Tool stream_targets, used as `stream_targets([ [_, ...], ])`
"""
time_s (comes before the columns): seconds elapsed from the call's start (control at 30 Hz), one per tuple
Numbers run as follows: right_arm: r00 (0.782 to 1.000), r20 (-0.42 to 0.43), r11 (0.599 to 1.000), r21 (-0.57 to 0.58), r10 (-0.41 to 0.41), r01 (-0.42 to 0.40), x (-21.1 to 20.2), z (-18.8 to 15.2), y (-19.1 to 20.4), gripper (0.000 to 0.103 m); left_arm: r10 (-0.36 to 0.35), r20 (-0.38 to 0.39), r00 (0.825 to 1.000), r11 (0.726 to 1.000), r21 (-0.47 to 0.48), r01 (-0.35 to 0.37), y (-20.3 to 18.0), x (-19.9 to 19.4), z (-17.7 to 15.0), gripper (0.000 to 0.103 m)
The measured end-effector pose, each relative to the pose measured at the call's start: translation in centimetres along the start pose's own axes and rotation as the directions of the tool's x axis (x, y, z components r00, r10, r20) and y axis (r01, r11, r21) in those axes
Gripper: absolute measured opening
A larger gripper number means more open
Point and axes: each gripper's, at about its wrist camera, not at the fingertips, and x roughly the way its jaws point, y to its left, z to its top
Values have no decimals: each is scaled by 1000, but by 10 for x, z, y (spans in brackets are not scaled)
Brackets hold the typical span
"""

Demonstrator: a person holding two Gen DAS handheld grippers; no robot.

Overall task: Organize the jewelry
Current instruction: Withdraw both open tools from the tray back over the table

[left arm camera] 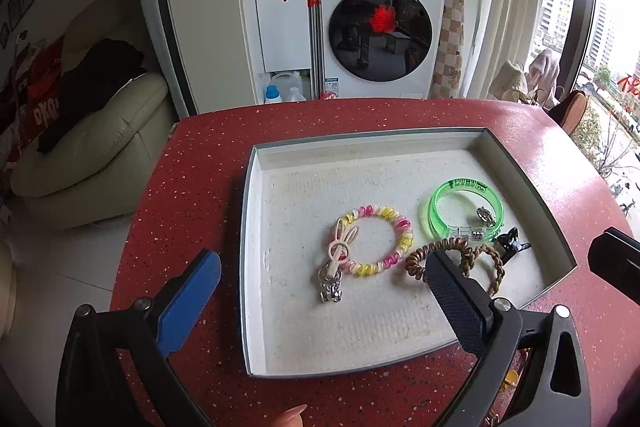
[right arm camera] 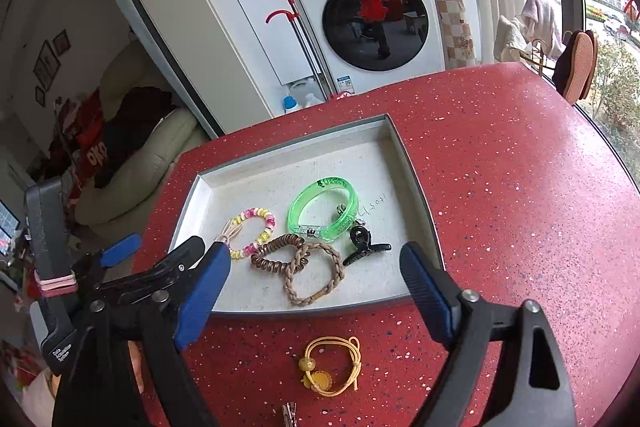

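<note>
A shallow white tray (left arm camera: 256, 211) (right arm camera: 188, 211) sits on the red table. In it lie a pink-yellow spiral hair tie (left arm camera: 394, 223) (right arm camera: 266, 217) with a rabbit charm (left arm camera: 340, 251), a silver trinket (left arm camera: 330, 287), a green bangle (left arm camera: 436, 203) (right arm camera: 298, 203), a brown spiral hair tie (left arm camera: 416, 261) (right arm camera: 276, 251), a braided brown hair tie (left arm camera: 496, 271) (right arm camera: 316, 277) and a black claw clip (left arm camera: 510, 245) (right arm camera: 362, 247). A yellow cord hair tie (right arm camera: 332, 367) lies on the table in front of the tray. My left gripper (left arm camera: 324, 279) is open above the tray's near part. My right gripper (right arm camera: 316, 283) is open and empty above the tray's front edge.
The red speckled table (right arm camera: 500, 187) has rounded edges. A small metal clip (right arm camera: 289, 413) lies at its near edge. A washing machine (left arm camera: 380, 31) and a beige sofa (left arm camera: 100, 147) stand beyond the table. The left gripper's body (right arm camera: 120, 287) shows at the right wrist view's left.
</note>
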Motion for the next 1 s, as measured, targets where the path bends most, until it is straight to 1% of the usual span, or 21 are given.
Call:
stream_targets([
  [0.03, 1000, 9, 1000, -14, -2, 2, -3, -2, 2, 91, -1, -3, 1000, 1000, -2, 1, 1, -1, -2, 103],
  [0.1, 1000, 29, 999, -33, -8, 9, -9, -7, 5, 103, 0, -7, 1000, 1000, -5, 0, 2, -3, -5, 103],
  [0.17, 999, 48, 999, -37, 0, 2, -14, -13, 7, 103, -3, -10, 1000, 1000, -4, 3, 1, -6, -10, 103],
  [0.4, 998, 62, 999, -36, 8, -5, -26, -24, 8, 103, -21, -16, 1000, 1000, 16, 21, -3, -22, -27, 103],
  [0.53, 997, 81, 1000, -28, 7, -5, -36, -32, 5, 103, -9, -22, 1000, 999, 33, 10, -6, -30, -39, 103],
  [0.63, 998, 60, 1000, -17, 7, -6, -40, -38, 0, 103, 28, -12, 1000, 998, 58, -27, -10, -35, -52, 103],
  [0.73, 1000, 29, 1000, 4, -5, 5, -42, -42, -7, 103, 32, -11, 999, 996, 79, -31, -13, -39, -62, 103],
  [0.9, 1000, -16, 1000, 21, -12, 13, -44, -51, -18, 103, -3, -35, 999, 997, 74, 5, -15, -45, -75, 103],
  [1.0, 999, -45, 1000, 23, -10, 11, -44, -57, -22, 103, -62, -66, 996, 995, 71, 67, -20, -48, -83, 103],
])
